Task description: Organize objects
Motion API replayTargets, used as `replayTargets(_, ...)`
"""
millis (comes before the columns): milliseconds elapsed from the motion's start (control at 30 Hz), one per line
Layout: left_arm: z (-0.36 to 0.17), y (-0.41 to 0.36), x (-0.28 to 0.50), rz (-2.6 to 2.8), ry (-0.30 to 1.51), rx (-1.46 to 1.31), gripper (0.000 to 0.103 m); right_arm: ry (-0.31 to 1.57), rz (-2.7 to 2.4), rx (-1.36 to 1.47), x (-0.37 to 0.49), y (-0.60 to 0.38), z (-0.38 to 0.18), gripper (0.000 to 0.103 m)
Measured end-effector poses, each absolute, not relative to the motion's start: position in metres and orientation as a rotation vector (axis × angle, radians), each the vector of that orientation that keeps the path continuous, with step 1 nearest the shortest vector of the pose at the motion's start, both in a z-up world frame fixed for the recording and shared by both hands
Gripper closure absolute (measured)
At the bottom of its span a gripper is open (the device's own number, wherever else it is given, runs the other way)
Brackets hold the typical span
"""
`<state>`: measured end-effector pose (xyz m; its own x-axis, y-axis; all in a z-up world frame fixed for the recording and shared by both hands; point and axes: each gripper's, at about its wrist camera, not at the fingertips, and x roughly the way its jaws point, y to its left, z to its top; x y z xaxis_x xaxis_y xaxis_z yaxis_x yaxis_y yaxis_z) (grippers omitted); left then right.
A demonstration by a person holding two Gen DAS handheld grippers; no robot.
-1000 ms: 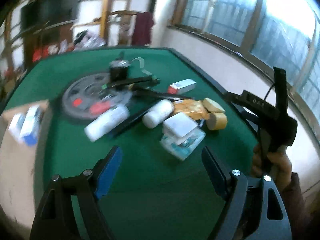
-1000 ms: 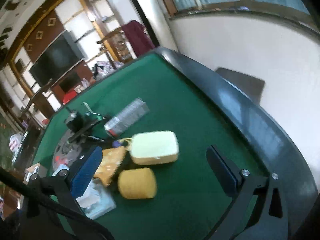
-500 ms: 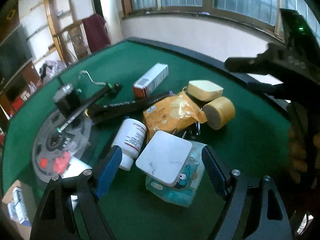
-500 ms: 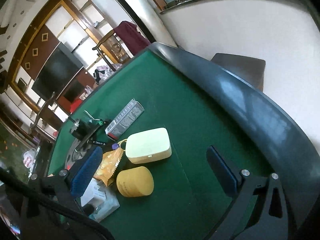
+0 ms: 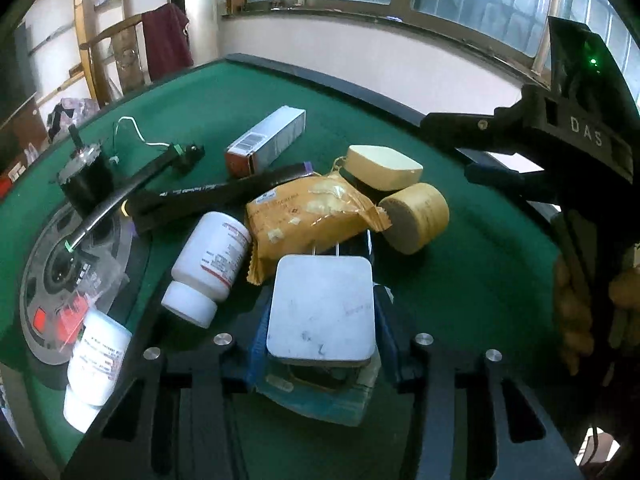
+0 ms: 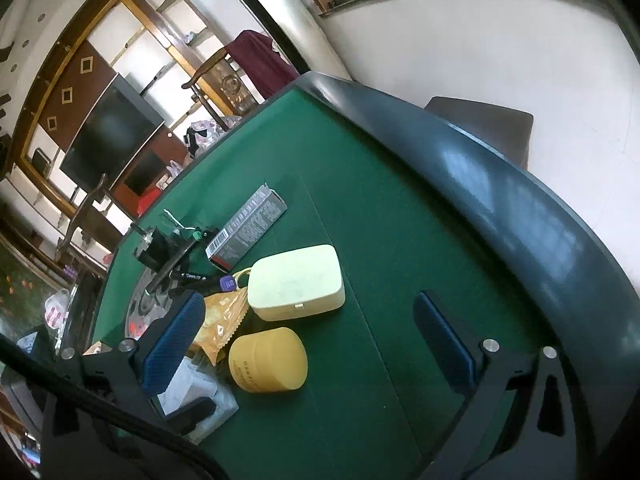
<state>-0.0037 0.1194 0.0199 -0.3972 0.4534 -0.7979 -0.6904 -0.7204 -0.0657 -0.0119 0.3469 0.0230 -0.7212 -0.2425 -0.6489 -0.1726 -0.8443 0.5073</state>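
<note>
Left wrist: teal packet [image 5: 316,398] mostly hidden.

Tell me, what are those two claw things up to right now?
Left gripper jaws just closed onto the white square box, atop a teal packet. Right gripper open, empty. Orange snack bag and white bottle crowd close.

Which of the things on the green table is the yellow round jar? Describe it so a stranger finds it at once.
Start at the green table and find the pile at its middle. At the pile's window-side edge, beside the crinkled orange snack pouch, the yellow round jar lies on its side. Its neighbour, the pale cream case, is flat and rectangular; the jar alone is a squat cylinder.
</note>
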Motion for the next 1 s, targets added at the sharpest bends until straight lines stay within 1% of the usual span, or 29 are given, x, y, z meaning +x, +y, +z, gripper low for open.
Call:
replayTargets(167,0.017,0.125,-0.008,2.166,0.329,-1.114,0.060,-0.840,-2.751,1.172,-0.014,0.346,0.022,0.000)
replayTargets(200,0.017,0.123,-0.008,2.177,0.307,-1.123,0.063,-0.835,-2.755,1.175,-0.014,0.346,0.022,0.000)
replayTargets(367,0.032,0.109,0.002,2.236,0.223,-1.104,0.064,-0.809,-2.768,1.172,-0.015,0.344,0.022,0.000)
replayTargets(567,0.073,0.064,0.042,2.359,0.097,-1.008,0.064,-0.754,-2.783,1.166,-0.016,0.341,0.023,0.000)
replayTargets(667,0.091,0.029,0.067,2.407,-0.030,-0.961,0.064,-0.707,-2.782,1.179,-0.018,0.336,0.022,0.000)
replayTargets(833,0.099,-0.018,0.094,2.457,-0.180,-0.923,0.064,-0.686,-2.793,1.131,-0.012,0.333,0.026,0.002)
replayTargets(933,0.093,-0.036,0.093,2.467,-0.223,-0.966,0.064,-0.706,-2.769,1.184,-0.006,0.331,0.025,0.002)
replayTargets(1000,0.086,-0.043,0.092,2.456,-0.249,-0.977,0.064,-0.677,-2.771,1.218,0.005,0.324,0.024,0.002)
